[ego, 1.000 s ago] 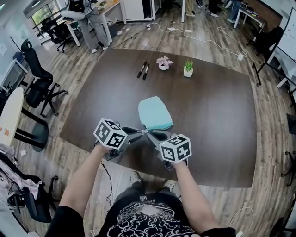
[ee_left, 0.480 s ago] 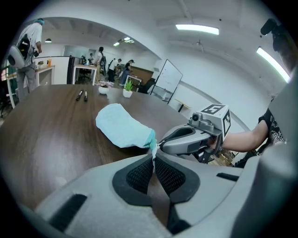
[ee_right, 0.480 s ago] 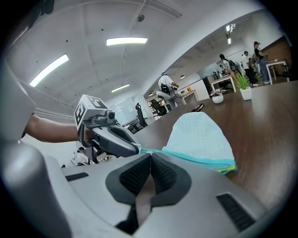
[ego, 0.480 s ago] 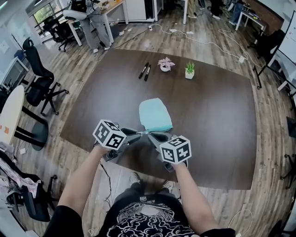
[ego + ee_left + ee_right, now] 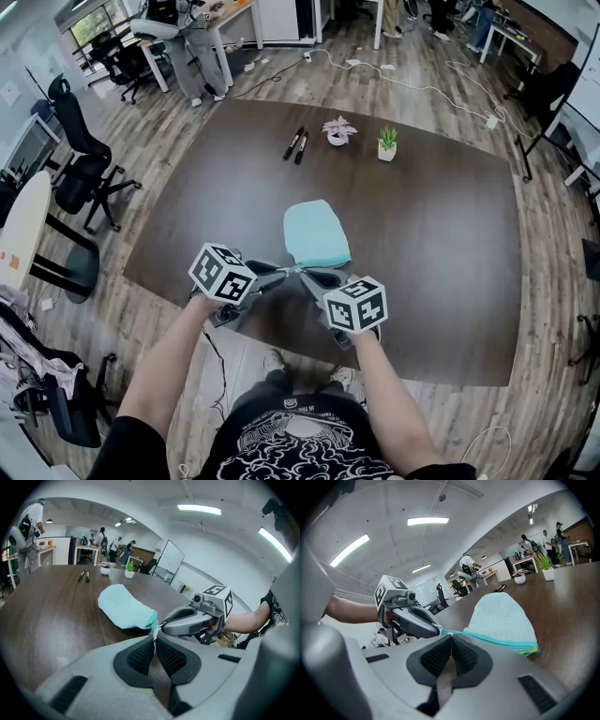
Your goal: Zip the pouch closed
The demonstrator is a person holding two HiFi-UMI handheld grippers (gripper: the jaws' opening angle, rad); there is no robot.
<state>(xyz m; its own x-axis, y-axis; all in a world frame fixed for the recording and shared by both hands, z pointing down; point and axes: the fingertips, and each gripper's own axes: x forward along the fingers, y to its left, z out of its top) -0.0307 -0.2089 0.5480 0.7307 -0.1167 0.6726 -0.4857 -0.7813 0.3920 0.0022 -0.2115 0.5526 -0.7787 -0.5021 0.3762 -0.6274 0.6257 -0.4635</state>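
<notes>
Floor (image 5: pixel 187 84): long wood planks in grey-brown, all around the table.
Table (image 5: pixel 450 244): big and flat, smooth dark brown wood with faint streaks.
Pouch (image 5: pixel 316 234): soft light blue cloth, flat, with a rounded top. It lies on the table, in the middle near the close edge.
Zipper edge (image 5: pixel 501 638): a thin, darker blue-green strip along the pouch side closest to the table's near edge, with a bit of yellow at one end.
Left gripper (image 5: pixel 154 638): grey plastic with black bumpy pads, over the table's near edge. Its jaws are squeezed tight on the pouch's corner.
Right gripper (image 5: pixel 451 638): the same kind. Its jaws are pressed together, with the tips right at the zipper edge. I cannot tell if they pinch anything.
Green plant (image 5: pixel 387 143): spiky leaves in a small white pot, on the table's far side.
Pink plant (image 5: pixel 338 130): in a round white pot, just beside the green one.
Two pens (image 5: pixel 292 142): thin, black, side by side, on the table's far side.
</notes>
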